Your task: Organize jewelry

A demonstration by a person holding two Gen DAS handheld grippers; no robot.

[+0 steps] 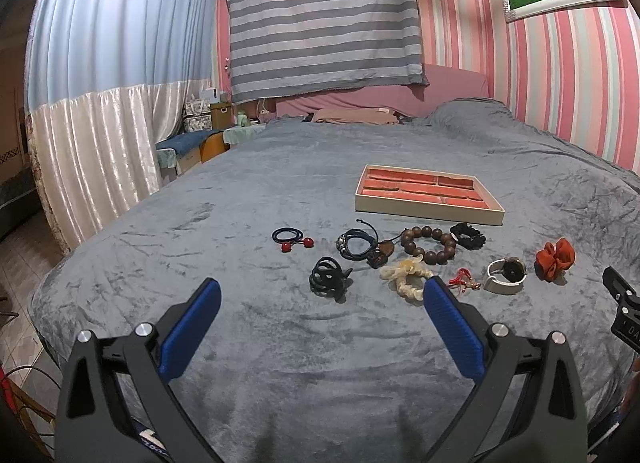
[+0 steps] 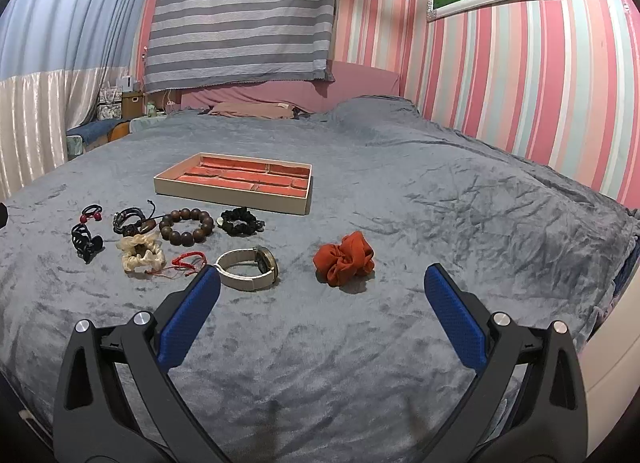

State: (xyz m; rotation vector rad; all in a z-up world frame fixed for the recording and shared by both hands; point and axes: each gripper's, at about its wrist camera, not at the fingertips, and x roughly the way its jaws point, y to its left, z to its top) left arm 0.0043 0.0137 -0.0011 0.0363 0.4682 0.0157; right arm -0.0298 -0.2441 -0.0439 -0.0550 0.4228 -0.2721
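Evidently nothing is sorted yet: the shallow cream-walled tray with red-orange velvet compartments (image 2: 234, 183) sits on the grey plush bedspread (image 2: 400, 303) with no piece visible in it, and every item lies in a loose cluster just in front of it. The left gripper (image 1: 322, 327) hangs released, its blue-padded fingers wide apart and holding nothing, aimed toward the black plastic claw clip (image 1: 328, 277) and the cream satin scrunchie (image 1: 404, 277). The right gripper (image 2: 322, 317) is likewise spread and bare, hovering near the rust-orange fabric scrunchie (image 2: 344, 257) and the round-faced wristwatch on a pale band (image 2: 250, 265).

Farther back lie the dark wooden bead bracelet (image 2: 186, 227), the black ruffled scrunchie (image 2: 239, 221), a thin red braided cord (image 2: 188, 261), a dark leather cord bracelet (image 1: 358, 245) and a navy hair tie with two red balls (image 1: 292, 239).

The step in hand looks like choosing a first piece. The orange scrunchie lies most nearly centred between the right fingers, well apart from its neighbours, so it seems the easiest start: lower over it, pinch the soft bulk, then carry it forward and left to a compartment. The watch, standing on its band's edge, would probably need a grip across the strap.
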